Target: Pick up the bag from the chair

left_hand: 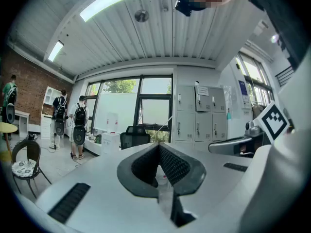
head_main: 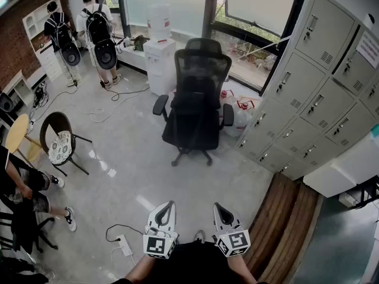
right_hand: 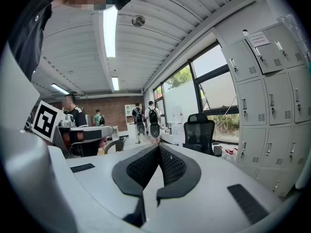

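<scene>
Black on black: the bag (head_main: 189,110) seems to sit on the office chair (head_main: 202,64), though its outline is poor. Your left gripper (head_main: 168,207) and right gripper (head_main: 219,208) are both closed, empty and well short of it. Walk closer, open one gripper early, and go for a strap.

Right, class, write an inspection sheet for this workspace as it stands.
Surface: glossy grey floor.
Job's things: black office chair ahead; bag cannot be told apart from its dark seat.
Clutter: water jugs beside the chair; small chair with patterned cushion at left.
Grippers: left tool and right tool shut, empty, short of the chair.
Cables: power strip with lead by left tool; loose cables beyond.
Surroundings: lockers right, water dispenser behind chair, two people with backpacks.
</scene>
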The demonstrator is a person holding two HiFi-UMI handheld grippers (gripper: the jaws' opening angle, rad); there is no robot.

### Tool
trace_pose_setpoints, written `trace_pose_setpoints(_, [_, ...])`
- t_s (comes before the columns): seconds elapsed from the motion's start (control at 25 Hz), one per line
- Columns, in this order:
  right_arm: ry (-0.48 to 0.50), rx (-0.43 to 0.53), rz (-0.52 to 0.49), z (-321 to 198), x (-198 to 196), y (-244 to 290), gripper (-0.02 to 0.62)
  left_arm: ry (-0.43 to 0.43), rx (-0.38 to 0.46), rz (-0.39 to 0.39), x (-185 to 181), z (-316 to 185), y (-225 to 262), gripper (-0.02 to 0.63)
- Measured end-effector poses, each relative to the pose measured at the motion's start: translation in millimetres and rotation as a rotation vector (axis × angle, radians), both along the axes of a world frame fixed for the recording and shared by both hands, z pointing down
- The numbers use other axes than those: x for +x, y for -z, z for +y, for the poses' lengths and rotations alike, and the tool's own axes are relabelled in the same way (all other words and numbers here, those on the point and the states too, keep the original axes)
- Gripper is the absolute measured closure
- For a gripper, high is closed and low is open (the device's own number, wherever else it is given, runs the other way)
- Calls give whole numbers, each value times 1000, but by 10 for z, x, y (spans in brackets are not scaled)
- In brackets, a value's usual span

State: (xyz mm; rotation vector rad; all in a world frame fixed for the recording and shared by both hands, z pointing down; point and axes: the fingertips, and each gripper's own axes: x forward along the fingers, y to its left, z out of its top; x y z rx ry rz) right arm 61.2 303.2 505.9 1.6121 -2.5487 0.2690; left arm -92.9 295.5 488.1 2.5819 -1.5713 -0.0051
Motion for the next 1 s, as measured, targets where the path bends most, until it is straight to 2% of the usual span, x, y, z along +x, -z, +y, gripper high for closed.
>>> trace_pose_setpoints(0.4, [7,6,-8,-1,30,20,595,6,-3,-4,24,-1,-5,606])
trace_pose_setpoints(0.64, [6,7,-34,-8,72,36,595,-1,-5,0,95,-1,12,606])
trace_pose_setpoints(1.0, [19,9,-23,-33,248,0,595,11,-17,-14,284,-12,-10,606])
